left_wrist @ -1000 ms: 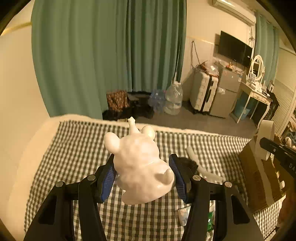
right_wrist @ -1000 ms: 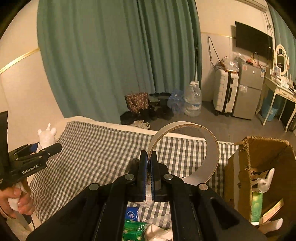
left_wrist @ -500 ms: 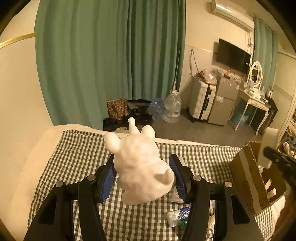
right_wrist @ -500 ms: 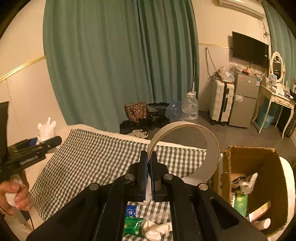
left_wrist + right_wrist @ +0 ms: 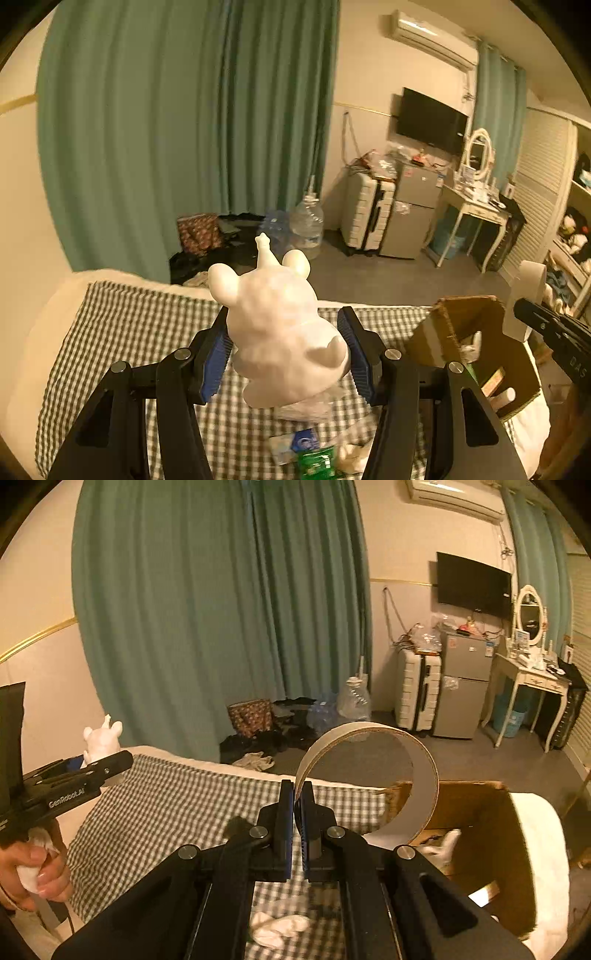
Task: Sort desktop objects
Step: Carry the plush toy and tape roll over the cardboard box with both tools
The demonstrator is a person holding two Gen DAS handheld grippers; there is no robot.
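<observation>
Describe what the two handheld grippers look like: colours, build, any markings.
Both are matte black, angular plastic. The left gripper and right gripper each have two linkage arms with silver pivot screws and fingers faced with ribbed blue pads. Seen from the right wrist, the left one's side carries white "GenRobot.AI" lettering, and a dark cable hangs below its handle.

Right claw pinches a tape ring above the cardboard box.
</observation>
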